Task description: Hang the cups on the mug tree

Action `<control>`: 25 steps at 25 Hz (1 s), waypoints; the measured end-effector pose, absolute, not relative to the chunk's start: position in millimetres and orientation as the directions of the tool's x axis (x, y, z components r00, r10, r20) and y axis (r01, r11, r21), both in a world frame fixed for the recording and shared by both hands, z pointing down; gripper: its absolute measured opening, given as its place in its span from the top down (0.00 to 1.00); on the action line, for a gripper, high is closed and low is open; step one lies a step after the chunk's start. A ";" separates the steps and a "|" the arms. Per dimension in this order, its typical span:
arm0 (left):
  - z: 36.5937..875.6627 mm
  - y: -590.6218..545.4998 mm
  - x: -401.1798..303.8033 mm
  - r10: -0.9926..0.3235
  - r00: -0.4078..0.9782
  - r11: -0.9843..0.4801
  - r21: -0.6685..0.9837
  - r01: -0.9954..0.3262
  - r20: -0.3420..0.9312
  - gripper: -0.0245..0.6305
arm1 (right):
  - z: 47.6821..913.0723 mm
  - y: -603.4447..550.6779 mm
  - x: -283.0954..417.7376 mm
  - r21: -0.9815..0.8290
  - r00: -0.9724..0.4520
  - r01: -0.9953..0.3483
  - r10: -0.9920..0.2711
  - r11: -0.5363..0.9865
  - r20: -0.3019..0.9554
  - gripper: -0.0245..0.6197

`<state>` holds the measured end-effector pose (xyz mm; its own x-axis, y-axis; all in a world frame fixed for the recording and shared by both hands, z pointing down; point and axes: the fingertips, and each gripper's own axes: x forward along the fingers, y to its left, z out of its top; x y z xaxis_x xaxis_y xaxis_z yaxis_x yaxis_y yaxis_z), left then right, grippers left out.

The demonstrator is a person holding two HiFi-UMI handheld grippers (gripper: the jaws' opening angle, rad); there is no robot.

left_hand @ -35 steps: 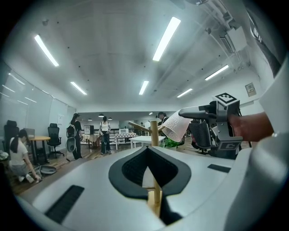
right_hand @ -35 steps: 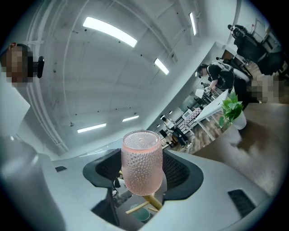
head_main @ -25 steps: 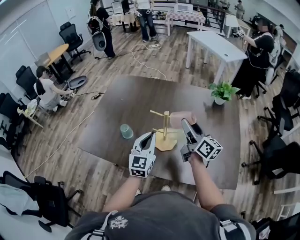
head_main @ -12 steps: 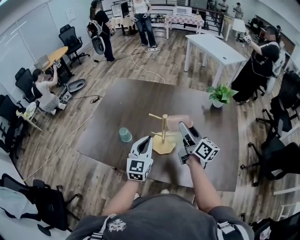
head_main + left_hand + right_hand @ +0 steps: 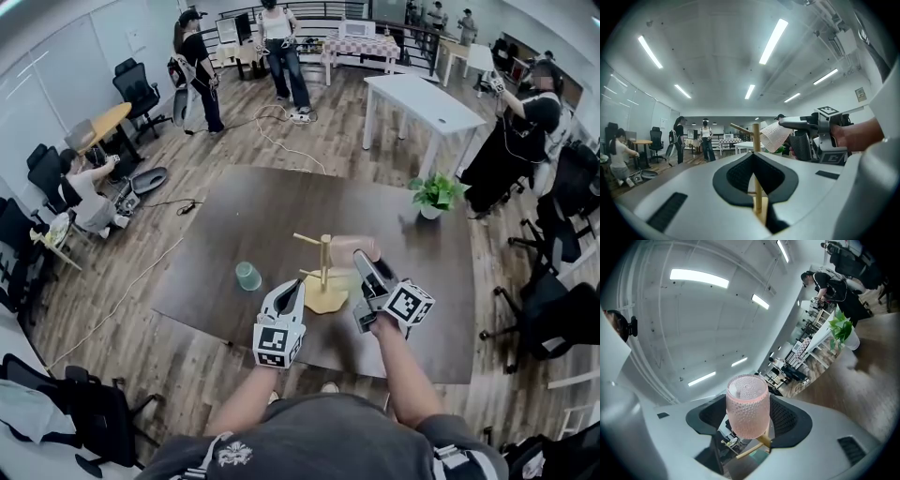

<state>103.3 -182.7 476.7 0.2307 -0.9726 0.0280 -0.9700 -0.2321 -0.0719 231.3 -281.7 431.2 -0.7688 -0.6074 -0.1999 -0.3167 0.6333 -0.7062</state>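
Bright strip lights (image 5: pixel 773 41) overhead; fisheye edges warp.

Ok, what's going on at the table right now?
A person works two handheld grippers. The right gripper holds a pink cup on its side next to the top of the mug tree, not yet hung. The left gripper has its jaws closed on the tree's post, apparently steadying it. A green cup stands on the table.

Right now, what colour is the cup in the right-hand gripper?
Pale pink cup, bumpy-textured; clearest in the right gripper view.
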 end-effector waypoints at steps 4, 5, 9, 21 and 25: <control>475.0 -180.9 103.2 -0.973 0.230 -0.232 -0.071 -0.970 0.029 0.95 | 429.8 -284.2 239.0 -0.705 -0.746 -0.345 -0.637 0.620 -0.195 0.49; 474.6 -180.8 103.1 -0.973 0.229 -0.231 -0.070 -0.970 0.029 0.95 | 430.4 -284.7 241.8 -0.704 -0.737 -0.360 -0.650 0.612 -0.187 0.49; 479.2 -180.6 101.8 -0.974 0.220 -0.223 -0.066 -0.973 0.047 0.95 | 433.1 -281.8 252.9 -0.634 -0.712 -0.458 -0.684 0.623 -0.158 0.49; 488.3 -180.4 116.5 -0.964 0.258 -0.261 -0.040 -0.965 0.062 0.95 | 462.2 -234.4 264.7 -0.361 -0.708 -0.652 -0.706 0.667 -0.026 0.53; 488.0 -177.1 118.8 -0.962 0.267 -0.269 -0.032 -0.963 0.055 0.95 | 455.5 -220.1 261.2 -0.216 -0.685 -0.706 -0.728 0.674 -0.034 0.74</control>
<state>118.8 -177.1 488.0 0.2668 -0.9622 0.0550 -0.9627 -0.2688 -0.0317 261.2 -220.1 455.5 -0.6847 -0.7280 -0.0343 -0.7062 0.6743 -0.2157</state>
